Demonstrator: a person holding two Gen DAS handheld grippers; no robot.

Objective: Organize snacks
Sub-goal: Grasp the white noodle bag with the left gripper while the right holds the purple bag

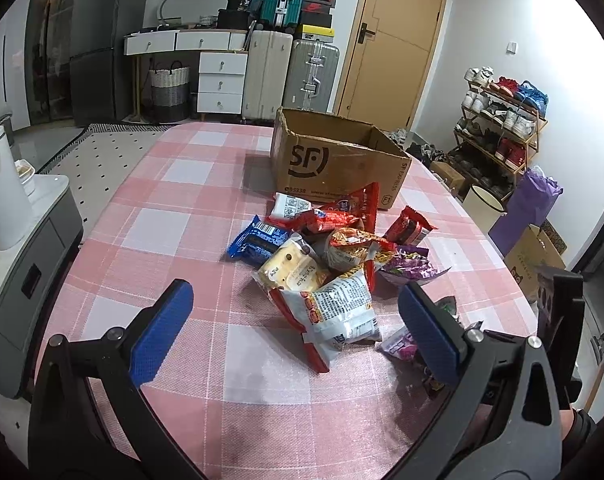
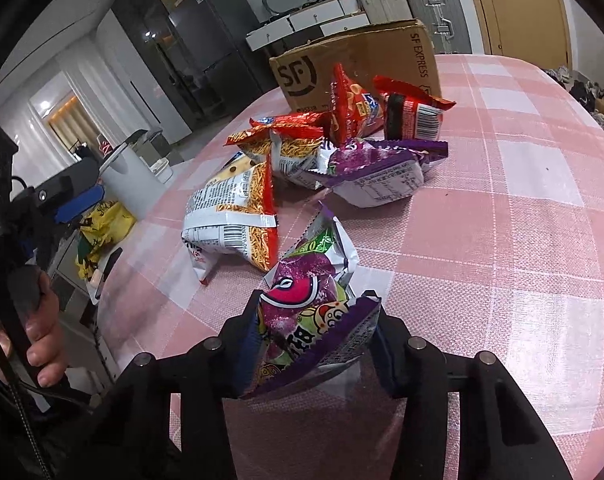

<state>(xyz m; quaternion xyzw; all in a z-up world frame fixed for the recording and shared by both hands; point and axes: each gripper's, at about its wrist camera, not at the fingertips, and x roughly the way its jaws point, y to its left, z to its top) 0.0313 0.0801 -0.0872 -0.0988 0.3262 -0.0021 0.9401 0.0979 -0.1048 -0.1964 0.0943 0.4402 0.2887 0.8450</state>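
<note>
Cardboard box (image 1: 334, 160) w/ "SF EXPRESS" print

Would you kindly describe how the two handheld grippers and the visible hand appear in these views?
The left gripper has matte black angular linkage arms with silver pivot bolts and textured blue rectangular pads. The right gripper shares the black frame and silver bolts. The left hand is bare, beside a thin black cable.
</note>
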